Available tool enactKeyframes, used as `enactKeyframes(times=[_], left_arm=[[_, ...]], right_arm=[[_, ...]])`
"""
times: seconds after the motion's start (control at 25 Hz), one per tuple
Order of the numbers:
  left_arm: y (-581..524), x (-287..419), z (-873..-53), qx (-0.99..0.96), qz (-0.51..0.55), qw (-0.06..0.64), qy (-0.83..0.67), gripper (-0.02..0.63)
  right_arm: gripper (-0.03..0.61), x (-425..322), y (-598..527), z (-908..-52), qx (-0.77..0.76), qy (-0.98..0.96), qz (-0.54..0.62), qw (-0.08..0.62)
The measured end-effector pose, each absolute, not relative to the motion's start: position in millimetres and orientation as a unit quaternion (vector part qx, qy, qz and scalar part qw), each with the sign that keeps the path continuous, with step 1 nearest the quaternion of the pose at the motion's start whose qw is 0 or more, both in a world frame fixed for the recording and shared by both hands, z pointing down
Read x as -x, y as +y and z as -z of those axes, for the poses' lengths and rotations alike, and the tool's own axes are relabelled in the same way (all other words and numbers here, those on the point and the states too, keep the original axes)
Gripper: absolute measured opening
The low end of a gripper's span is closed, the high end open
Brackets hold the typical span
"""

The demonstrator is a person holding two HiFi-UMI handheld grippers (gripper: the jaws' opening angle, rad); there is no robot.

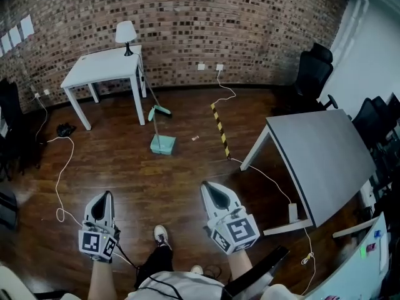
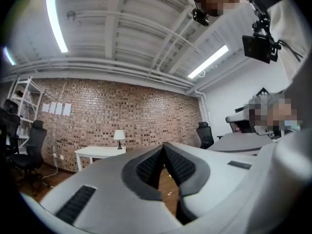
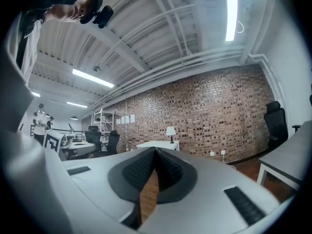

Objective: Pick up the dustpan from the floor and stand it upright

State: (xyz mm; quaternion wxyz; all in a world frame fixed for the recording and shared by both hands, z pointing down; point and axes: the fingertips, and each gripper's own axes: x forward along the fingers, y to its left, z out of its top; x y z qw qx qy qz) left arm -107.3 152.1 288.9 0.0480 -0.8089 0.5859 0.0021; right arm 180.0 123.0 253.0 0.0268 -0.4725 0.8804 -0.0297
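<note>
The dustpan (image 1: 163, 144) is hidden in both gripper views, behind the grippers' own bodies. It sits on the floor (image 1: 125, 167) near the white desk (image 1: 103, 67). The left gripper (image 1: 107, 194) and right gripper (image 1: 207, 185) point level, well short of it, both closed and empty.

The floor (image 1: 156, 186) is laid in dark wooden planks with a semi-gloss finish; light is reflected along the boards. The back wall (image 1: 237, 24) is built of rough, matt brick. The dustpan (image 1: 162, 144) appears to be smooth teal plastic. The white table (image 1: 103, 67) and the grey table (image 1: 319, 149) are finished smooth and matt. The shells of the left gripper (image 1: 107, 195) and right gripper (image 1: 206, 186) are moulded in smooth, matt grey plastic. The pads (image 2: 147, 165) are ribbed, black and dull. The ceiling (image 3: 161, 43) is clad in ribbed white panels.
</note>
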Motion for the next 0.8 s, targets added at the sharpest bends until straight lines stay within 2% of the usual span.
enactKeyframes(times=[0.2, 0.4, 0.8], left_arm=[[244.0, 58.2, -290.4, 0.807, -0.014, 0.026, 0.59, 0.009], [308.1, 53.0, -274.5, 0.799, -0.042, 0.017, 0.6, 0.011], [337.3, 45.7, -260.7, 0.816, -0.015, 0.033, 0.578, 0.011]], right_arm=[[-0.014, -219.0, 211.3, -247.5, 0.465, 0.884, 0.033, 0.022], [-0.014, -232.8, 267.0, -246.9, 0.465, 0.883, 0.053, 0.026], [-0.015, -219.7, 307.4, -224.5, 0.466, 0.884, 0.018, 0.031]])
